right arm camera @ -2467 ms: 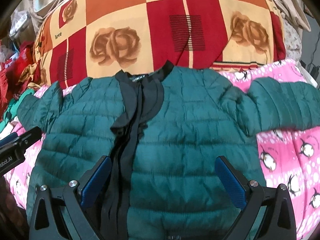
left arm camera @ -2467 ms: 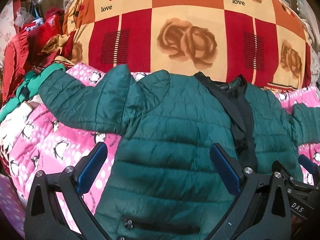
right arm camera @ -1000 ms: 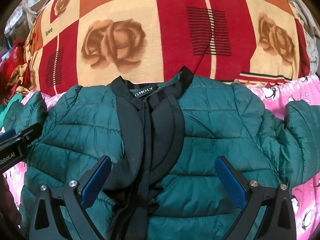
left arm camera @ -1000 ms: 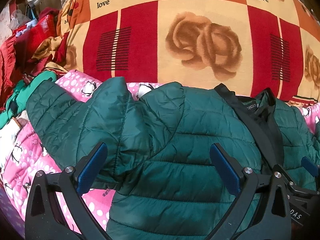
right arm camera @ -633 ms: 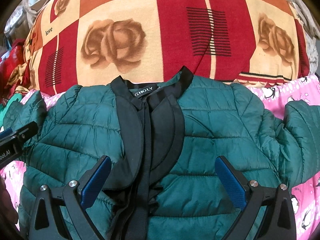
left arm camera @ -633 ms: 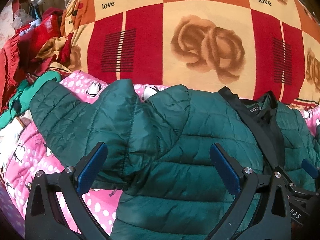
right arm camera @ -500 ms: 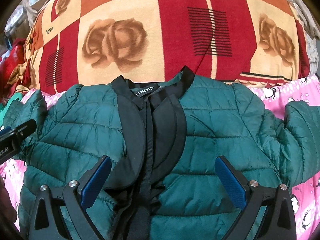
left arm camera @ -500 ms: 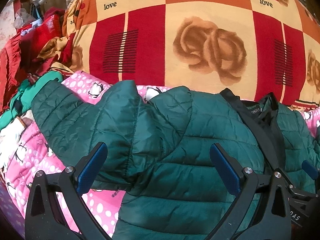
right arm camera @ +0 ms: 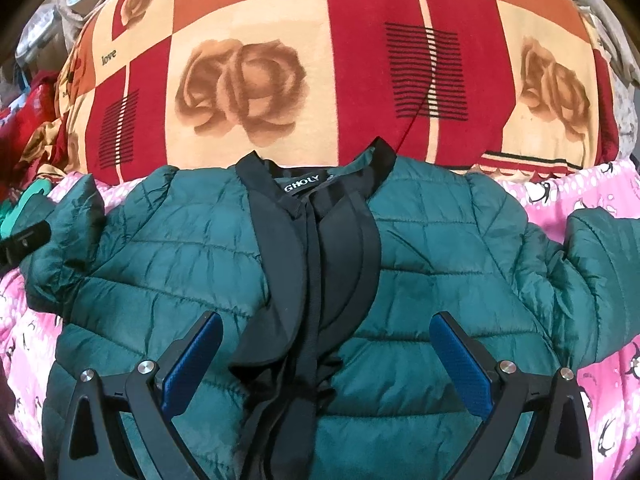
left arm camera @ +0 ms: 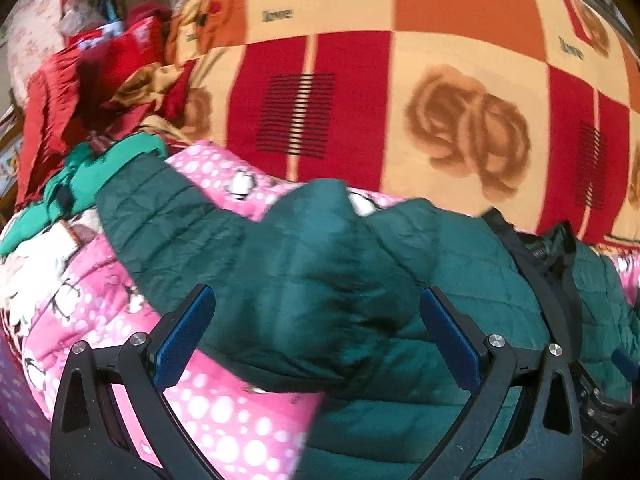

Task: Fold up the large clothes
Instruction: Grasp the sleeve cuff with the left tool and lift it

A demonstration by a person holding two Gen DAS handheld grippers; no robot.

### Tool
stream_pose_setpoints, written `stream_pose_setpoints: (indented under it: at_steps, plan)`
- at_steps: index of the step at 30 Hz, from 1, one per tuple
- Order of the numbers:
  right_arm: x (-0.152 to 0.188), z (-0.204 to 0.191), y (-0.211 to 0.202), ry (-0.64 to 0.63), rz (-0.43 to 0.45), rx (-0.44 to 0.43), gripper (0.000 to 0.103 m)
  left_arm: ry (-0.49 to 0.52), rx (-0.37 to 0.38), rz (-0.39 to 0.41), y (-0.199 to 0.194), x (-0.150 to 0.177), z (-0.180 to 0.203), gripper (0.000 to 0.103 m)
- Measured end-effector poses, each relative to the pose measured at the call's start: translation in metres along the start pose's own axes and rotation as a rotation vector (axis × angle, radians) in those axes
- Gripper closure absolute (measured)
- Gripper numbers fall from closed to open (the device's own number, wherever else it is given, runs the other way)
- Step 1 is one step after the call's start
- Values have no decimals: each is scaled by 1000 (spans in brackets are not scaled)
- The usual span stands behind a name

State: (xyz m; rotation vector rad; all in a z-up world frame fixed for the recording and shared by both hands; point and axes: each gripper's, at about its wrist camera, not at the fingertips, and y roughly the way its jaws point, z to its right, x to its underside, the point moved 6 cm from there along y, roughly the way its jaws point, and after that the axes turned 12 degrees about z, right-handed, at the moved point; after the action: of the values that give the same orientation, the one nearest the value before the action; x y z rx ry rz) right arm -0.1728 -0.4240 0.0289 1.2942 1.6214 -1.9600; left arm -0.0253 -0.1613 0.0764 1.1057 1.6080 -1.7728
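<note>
Left hand-held gripper (left arm camera: 316,336) spread wide, empty, over bunched sleeve (left arm camera: 224,248). Right hand-held gripper (right arm camera: 326,360) spread wide, empty, over black placket (right arm camera: 320,264). Green quilted jacket (right arm camera: 420,264) front-up on pink penguin bedspread (right arm camera: 560,192); rose-print blanket (right arm camera: 248,80) behind.

- big quilt in red, orange and cream squares (right arm camera: 256,32) with brown rose prints and "love" lettering, bulging at the back
- pink bedspread with white dots and penguin figures (left arm camera: 224,420), spread in front of the quilt, reaches both sides
- heap of red fabric (left arm camera: 60,92) far left
- bright green garment (left arm camera: 80,180) just below the red heap, on the bedspread's left edge
</note>
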Motion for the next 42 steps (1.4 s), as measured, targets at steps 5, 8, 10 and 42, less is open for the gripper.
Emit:
stream_pose_setpoints:
  at_steps: [5,8,10,42]
  plan:
    - [1,-3,-4,-9,0,-5,0,-81,-67,-2,11,-10,-49,1]
    - [3,-4,-5,4,-9,-15,0,-131,-130,3,21,-17,-83,1]
    - [4,-4,-5,5,-13,-19,0,-159,-188,4,31,-21,-110,1]
    - [17,-25,3,-22,-50,-54,0,-405,-169,-3,122,-22,-237,92]
